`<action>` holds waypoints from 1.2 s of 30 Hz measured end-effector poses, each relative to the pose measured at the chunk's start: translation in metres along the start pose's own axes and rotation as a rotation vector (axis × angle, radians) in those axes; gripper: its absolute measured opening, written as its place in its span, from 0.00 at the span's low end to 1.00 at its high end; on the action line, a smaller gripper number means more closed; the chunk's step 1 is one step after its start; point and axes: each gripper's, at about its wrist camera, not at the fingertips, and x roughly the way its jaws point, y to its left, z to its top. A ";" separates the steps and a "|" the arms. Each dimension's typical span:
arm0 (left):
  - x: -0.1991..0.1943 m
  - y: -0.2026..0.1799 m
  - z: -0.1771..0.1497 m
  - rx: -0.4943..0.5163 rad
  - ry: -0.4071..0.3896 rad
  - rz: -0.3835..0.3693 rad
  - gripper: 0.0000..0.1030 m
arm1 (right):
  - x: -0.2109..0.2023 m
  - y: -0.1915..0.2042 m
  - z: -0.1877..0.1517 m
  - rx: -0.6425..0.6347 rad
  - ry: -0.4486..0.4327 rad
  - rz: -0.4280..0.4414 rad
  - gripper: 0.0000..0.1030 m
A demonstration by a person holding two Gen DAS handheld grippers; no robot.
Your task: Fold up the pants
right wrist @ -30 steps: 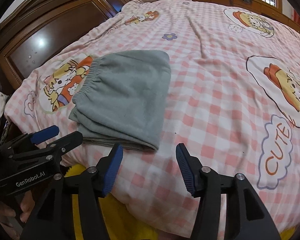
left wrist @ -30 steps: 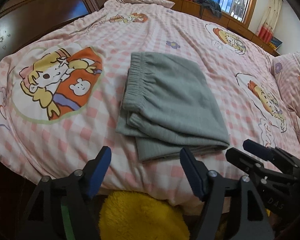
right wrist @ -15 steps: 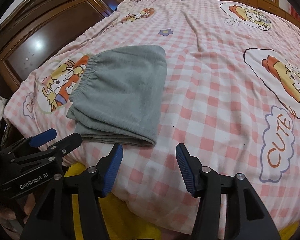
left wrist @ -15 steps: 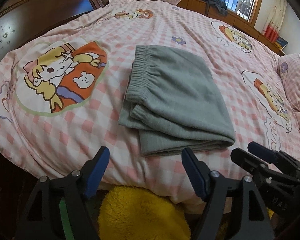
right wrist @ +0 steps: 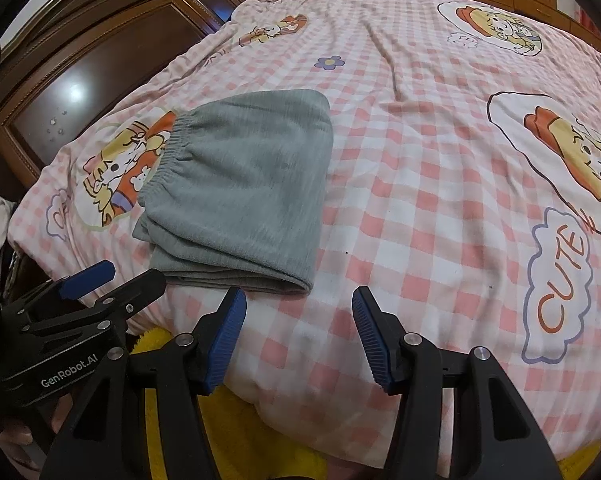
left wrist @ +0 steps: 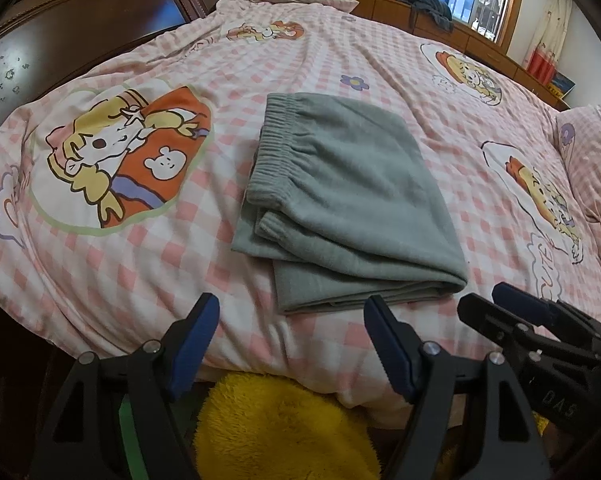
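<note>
Grey pants (left wrist: 348, 200) lie folded into a compact rectangle on the pink checked quilt (left wrist: 380, 60), elastic waistband to the left, folded edge toward me. My left gripper (left wrist: 290, 322) hovers open just short of their near edge, nothing between its blue pads. In the right wrist view the pants (right wrist: 244, 192) sit up and to the left. My right gripper (right wrist: 299, 308) stands open over bare quilt (right wrist: 420, 200) beside their near right corner, also empty. Each gripper shows in the other's view: the right gripper (left wrist: 512, 308), the left gripper (right wrist: 112, 280).
The bed's near edge drops off right under both grippers, with a yellow fluffy thing (left wrist: 284, 428) below it. A dark wooden wardrobe (left wrist: 80, 32) stands along the left. A pink pillow (left wrist: 592, 160) lies at the right. A low cabinet (left wrist: 440, 28) runs under the window.
The pants lie as before and both grippers stay open. The views have shifted only slightly, so the pants sit a touch lower in the left wrist frame.
</note>
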 end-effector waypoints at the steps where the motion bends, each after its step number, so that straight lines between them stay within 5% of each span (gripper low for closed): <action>1: 0.000 -0.001 0.000 0.000 0.001 0.001 0.76 | 0.000 0.000 0.000 0.000 0.000 0.000 0.55; 36: 0.005 -0.003 -0.001 0.008 0.012 0.007 0.76 | 0.000 0.001 0.001 0.006 -0.003 0.006 0.55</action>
